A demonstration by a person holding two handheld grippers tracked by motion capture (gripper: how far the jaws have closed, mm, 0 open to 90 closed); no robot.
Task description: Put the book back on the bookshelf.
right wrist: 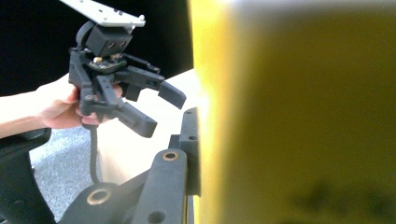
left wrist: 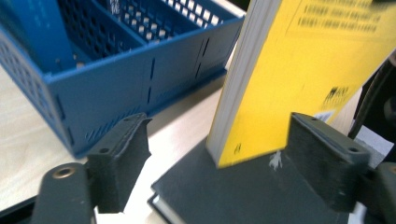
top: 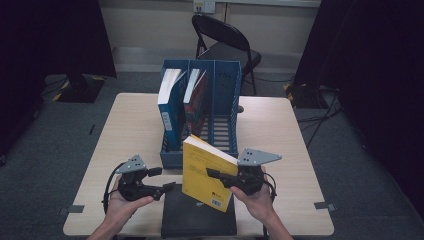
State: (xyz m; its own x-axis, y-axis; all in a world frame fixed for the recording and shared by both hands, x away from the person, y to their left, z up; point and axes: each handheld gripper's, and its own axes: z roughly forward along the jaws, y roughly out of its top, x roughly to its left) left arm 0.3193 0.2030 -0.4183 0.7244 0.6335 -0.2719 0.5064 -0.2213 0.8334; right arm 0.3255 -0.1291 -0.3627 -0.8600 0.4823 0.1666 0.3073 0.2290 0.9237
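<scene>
From the high view, we judge the step to be filing a book: our right gripper (top: 220, 176) clamps the yellow book (top: 206, 172), tilted upright just in front of the blue file rack (top: 227, 92), its lower corner over the black book (top: 197, 217) lying flat on the table (top: 280, 130); we count two books already standing in the rack, four in all. In the left gripper view, our left gripper (left wrist: 212, 161) stands released, its jaws wide and empty either side of the yellow book's (left wrist: 299, 79) bottom corner. In the right gripper view, the cover (right wrist: 299, 116) is pressed against the jaw. Next, we reckon, comes lifting it into a free slot.
</scene>
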